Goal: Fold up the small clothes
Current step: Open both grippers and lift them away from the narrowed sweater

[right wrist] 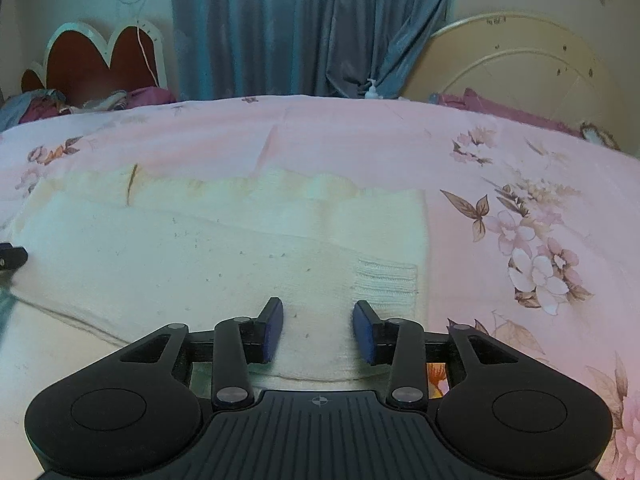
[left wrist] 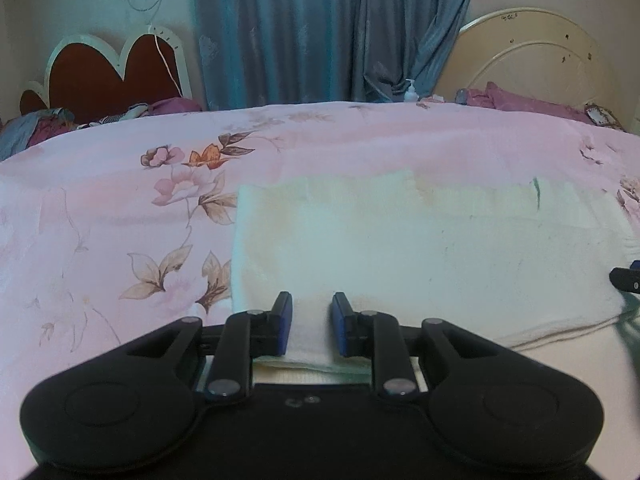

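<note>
Both the left gripper (left wrist: 311, 330) and right gripper (right wrist: 318, 330) stand with fingers wide over the near edge of the cream knit garment (right wrist: 224, 256) lying flat on the bed (right wrist: 360, 140), seemingly poised to pinch that edge and fold it toward the far side.

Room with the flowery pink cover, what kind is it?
Most likely a bedroom: a flowery pink bedspread, two headboards against the wall, and blue curtains. A cream knitted garment lies on the bed.
</note>
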Action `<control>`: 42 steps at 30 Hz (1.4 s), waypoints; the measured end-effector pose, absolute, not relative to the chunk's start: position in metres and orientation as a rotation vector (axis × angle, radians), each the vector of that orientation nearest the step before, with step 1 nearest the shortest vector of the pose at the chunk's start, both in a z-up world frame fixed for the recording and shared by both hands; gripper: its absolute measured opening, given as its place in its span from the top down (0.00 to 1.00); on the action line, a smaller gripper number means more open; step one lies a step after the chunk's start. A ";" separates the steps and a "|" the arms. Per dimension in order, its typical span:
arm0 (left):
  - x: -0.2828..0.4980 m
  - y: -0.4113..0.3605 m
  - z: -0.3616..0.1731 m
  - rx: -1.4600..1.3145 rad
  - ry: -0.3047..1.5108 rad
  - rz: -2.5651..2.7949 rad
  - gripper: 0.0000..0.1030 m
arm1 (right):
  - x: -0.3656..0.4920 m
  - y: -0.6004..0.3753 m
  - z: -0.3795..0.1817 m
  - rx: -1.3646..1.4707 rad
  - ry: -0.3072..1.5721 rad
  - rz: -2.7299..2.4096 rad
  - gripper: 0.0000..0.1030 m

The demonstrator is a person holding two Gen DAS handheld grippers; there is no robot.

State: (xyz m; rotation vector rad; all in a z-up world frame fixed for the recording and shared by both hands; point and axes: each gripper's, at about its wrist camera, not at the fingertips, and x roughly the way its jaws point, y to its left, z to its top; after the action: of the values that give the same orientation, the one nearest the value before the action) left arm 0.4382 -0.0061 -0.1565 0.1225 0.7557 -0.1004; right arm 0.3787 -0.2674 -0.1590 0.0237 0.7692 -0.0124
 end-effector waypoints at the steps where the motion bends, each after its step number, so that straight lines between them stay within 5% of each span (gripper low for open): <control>1: 0.440 -0.006 -0.156 0.124 0.760 -0.099 0.79 | 0.379 -0.268 -0.160 0.026 0.769 -0.013 0.63; 14: 0.397 -0.015 -0.123 0.123 0.765 -0.072 0.78 | 0.366 -0.280 -0.136 0.096 0.792 0.099 0.59; 16: 0.380 -0.013 -0.114 0.120 0.749 -0.078 0.76 | 0.346 -0.278 -0.130 0.092 0.772 0.140 0.43; 18: 0.365 -0.012 -0.107 0.113 0.744 -0.085 0.72 | 0.326 -0.274 -0.124 0.085 0.750 0.156 0.37; 23: 0.324 -0.008 -0.096 0.110 0.727 -0.115 0.49 | 0.267 -0.271 -0.111 0.113 0.724 0.182 0.37; 27: 0.288 -0.004 -0.090 0.117 0.711 -0.166 0.42 | 0.217 -0.265 -0.103 0.114 0.709 0.168 0.37; 42: 0.171 0.060 -0.110 0.081 0.785 -0.269 0.43 | 0.057 -0.248 -0.104 0.166 0.768 0.023 0.36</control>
State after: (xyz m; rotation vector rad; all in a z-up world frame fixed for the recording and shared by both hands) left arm 0.1709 0.0601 -0.1104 0.0811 0.7851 -0.2688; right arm 0.0569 -0.2478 -0.1042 0.1657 0.7682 0.0234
